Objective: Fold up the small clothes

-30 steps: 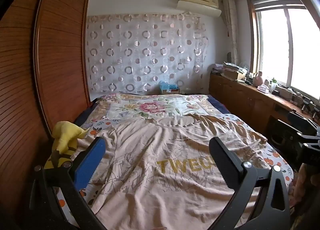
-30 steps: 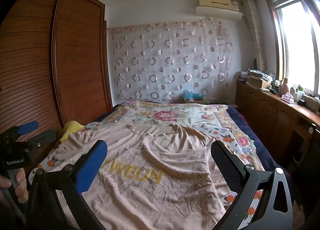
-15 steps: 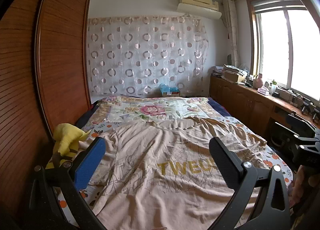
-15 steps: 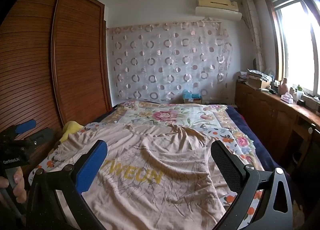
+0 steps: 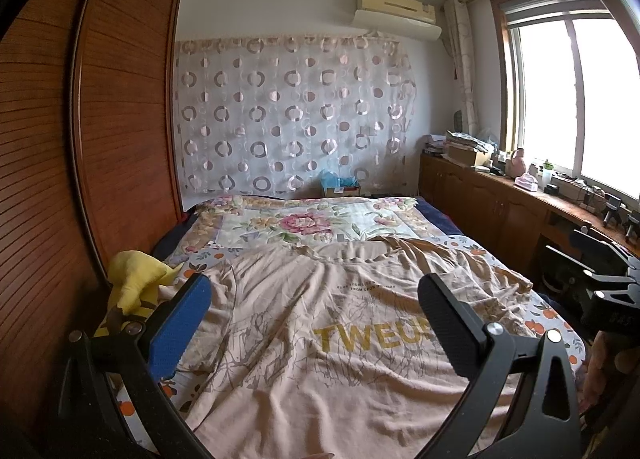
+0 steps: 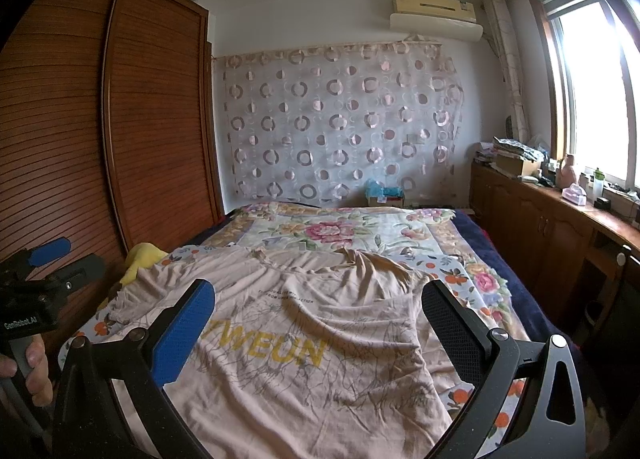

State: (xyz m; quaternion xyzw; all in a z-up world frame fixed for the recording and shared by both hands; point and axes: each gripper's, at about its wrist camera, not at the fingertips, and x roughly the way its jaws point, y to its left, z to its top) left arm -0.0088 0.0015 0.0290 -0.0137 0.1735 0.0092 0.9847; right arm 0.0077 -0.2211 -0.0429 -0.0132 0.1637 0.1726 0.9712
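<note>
A beige T-shirt with yellow lettering lies spread face up on the bed, collar toward the far wall; it also fills the middle of the right wrist view. My left gripper hovers above the shirt's lower half, open, nothing between its fingers. My right gripper is likewise open above the shirt. The left gripper's body shows at the left edge of the right wrist view, held by a hand. The right gripper's body appears at the right edge of the left wrist view.
The bed carries a floral quilt. A yellow plush toy sits at the bed's left edge against the wooden wardrobe. A low wooden cabinet with clutter runs under the window at right. A patterned curtain hangs behind.
Both views have shifted slightly, with the cameras tilting a little; the shirt lies unmoved and both grippers stay open.
</note>
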